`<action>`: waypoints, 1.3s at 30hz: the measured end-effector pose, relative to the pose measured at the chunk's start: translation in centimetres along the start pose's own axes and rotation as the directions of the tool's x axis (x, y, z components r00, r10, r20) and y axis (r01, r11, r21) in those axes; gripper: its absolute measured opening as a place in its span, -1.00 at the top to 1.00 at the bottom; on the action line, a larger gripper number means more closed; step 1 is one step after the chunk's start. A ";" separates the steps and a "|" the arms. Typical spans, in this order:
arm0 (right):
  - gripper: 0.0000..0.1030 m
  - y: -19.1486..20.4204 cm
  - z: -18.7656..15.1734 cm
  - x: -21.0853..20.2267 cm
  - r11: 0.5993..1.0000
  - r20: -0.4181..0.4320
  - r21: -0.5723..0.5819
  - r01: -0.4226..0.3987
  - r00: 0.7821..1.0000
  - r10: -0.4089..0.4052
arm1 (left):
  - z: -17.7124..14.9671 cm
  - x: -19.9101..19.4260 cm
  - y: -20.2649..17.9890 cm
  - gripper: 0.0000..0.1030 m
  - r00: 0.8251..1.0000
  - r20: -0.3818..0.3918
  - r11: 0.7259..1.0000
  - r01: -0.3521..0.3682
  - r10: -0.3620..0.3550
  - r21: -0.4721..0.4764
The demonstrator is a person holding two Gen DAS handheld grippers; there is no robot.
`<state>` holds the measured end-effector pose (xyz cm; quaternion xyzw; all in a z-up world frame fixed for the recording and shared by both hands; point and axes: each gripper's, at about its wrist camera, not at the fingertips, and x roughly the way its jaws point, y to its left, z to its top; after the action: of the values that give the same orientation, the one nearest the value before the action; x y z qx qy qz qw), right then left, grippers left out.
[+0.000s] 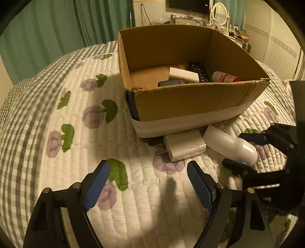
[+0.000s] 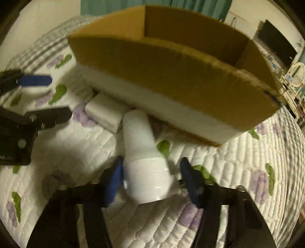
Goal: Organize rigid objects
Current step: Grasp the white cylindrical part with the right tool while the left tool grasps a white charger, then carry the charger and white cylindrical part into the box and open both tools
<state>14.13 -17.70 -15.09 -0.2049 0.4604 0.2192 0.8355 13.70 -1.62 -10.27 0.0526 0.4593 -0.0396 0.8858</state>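
Note:
A white bottle lies on the quilt in front of the cardboard box. My right gripper is open with its blue fingers either side of the bottle's cap end; the left pad touches it, the right pad stands apart. In the left wrist view the bottle and right gripper are at right. A white charger block lies beside the bottle, against the box. My left gripper is open and empty over the quilt, short of the charger.
The box holds a white block, a dark remote, a red-and-white tube and a grey item. The floral quilt covers the bed. A dresser with mirror and TV stand behind.

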 end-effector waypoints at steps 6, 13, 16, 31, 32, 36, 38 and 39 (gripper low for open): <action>-0.02 -1.7 -1.3 -2.6 0.997 0.061 0.080 0.001 0.998 -0.006 | 0.0 1.1 -0.8 -0.66 1.000 -0.010 1.000 0.024 -0.024 -0.018; -0.02 -5.9 -3.8 -4.2 0.958 0.048 0.246 0.144 0.986 -0.161 | 0.4 2.7 -2.3 -0.66 0.999 -0.015 0.998 0.051 -0.052 -0.035; -0.02 -7.1 -4.3 -4.1 0.951 0.034 0.273 0.144 0.987 -0.159 | 0.8 3.4 -3.0 -0.66 0.998 -0.022 0.997 0.066 -0.067 -0.048; 0.02 -6.9 -4.1 -3.1 0.955 0.042 0.275 0.110 0.991 -0.126 | 2.6 6.0 -3.7 -0.39 0.999 -0.022 0.998 -0.037 0.036 -0.047; 0.02 -6.9 -4.1 -3.1 0.955 0.039 0.275 0.110 0.991 -0.125 | 2.6 6.0 -3.7 -0.39 0.999 -0.025 0.999 -0.031 0.030 -0.043; 0.02 -6.8 -4.1 -3.5 0.955 0.028 0.274 0.115 0.991 -0.127 | 2.0 5.4 -3.4 -0.38 0.999 -0.037 1.000 -0.012 0.011 -0.025; 0.02 -6.5 -4.2 -3.8 0.956 0.022 0.267 0.120 0.991 -0.131 | 1.9 5.1 -3.4 -0.38 0.999 -0.047 1.000 -0.007 0.006 -0.019; 0.02 -6.4 -4.2 -4.0 0.957 0.018 0.263 0.124 0.991 -0.133 | 1.8 4.9 -3.3 -0.38 0.999 -0.052 1.000 -0.004 0.003 -0.014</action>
<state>12.88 -25.89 -12.80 -0.1185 0.4562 0.1053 0.8757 17.59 -5.27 -13.48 0.0481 0.4824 -0.0335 0.8740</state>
